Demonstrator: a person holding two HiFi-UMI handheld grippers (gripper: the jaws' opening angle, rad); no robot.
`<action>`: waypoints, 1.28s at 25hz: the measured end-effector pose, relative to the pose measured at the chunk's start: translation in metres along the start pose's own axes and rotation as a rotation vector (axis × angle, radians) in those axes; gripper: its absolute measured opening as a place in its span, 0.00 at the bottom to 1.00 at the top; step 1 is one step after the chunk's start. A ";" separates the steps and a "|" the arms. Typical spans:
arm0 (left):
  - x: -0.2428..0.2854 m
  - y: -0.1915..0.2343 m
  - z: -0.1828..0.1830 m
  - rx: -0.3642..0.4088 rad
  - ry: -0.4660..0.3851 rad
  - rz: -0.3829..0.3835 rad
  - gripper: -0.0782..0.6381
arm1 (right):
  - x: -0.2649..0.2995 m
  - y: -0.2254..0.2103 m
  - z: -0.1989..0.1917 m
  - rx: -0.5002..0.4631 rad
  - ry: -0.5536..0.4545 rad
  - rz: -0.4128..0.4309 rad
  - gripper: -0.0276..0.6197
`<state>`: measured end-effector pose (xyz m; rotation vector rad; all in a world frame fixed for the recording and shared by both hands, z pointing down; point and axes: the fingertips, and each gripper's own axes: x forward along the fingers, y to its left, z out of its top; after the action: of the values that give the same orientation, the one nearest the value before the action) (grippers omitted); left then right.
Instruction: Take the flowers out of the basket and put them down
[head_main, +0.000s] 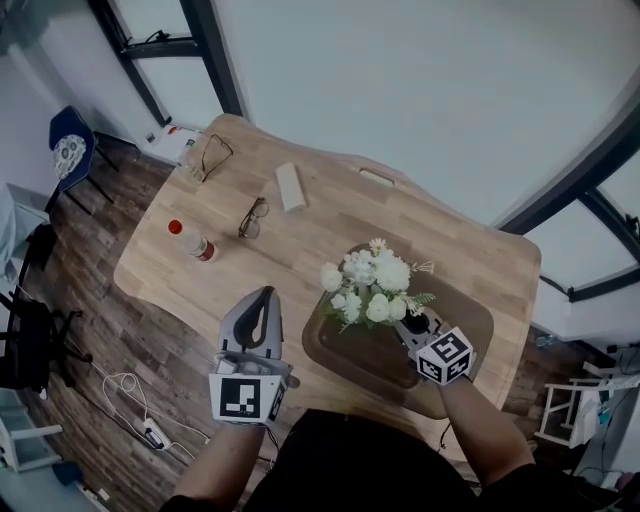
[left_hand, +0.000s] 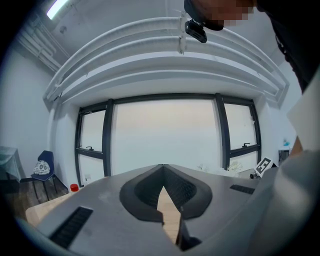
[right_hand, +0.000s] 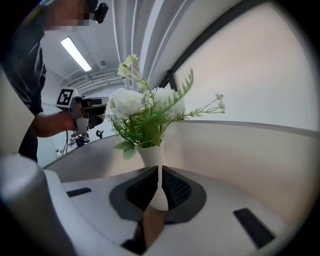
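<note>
Head view: a pale wooden worktop (head_main: 330, 235) seen from above. A dark brown, shallow basket (head_main: 345, 358) sits at its near right edge. The flowers (head_main: 372, 283), a small bunch of white blooms with green leaves and thin sprigs, are over the far part of the basket. The right claw (head_main: 412, 322) is clamped on their lower end. The left claw (head_main: 264, 293) is just left of the basket, over the near edge, with its jaws together and nothing in them. Each claw carries a cube with black-and-white square markers.

Near the left edge lies a bottle (head_main: 192, 241) with a red cap, its label too small to read. Two pairs of glasses (head_main: 253, 217) and a pale block (head_main: 290, 187) lie further back, well clear of the flowers. A blue chair (head_main: 70, 148) stands on the floor by the far left corner.

Left claw view: the jaw tips meet, empty, with bare wood showing below them and large windows beyond.

Right claw view: the jaws are pressed on a white tapered wrap at the base of the bunch. The blooms and leaves rise just above the tips.
</note>
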<state>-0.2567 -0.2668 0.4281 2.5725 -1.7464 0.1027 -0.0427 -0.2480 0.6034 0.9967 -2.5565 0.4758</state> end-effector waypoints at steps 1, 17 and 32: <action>-0.001 0.000 0.000 -0.003 0.000 0.005 0.12 | 0.003 0.003 0.000 -0.033 0.008 0.013 0.08; -0.041 0.031 0.016 0.059 0.037 0.101 0.12 | 0.082 0.032 0.042 -0.136 -0.131 0.086 0.41; -0.045 0.010 0.036 0.048 -0.030 0.068 0.12 | 0.035 0.041 0.089 -0.144 -0.191 0.065 0.42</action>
<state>-0.2809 -0.2307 0.3889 2.5612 -1.8648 0.1099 -0.1137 -0.2777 0.5334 0.9512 -2.7534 0.2180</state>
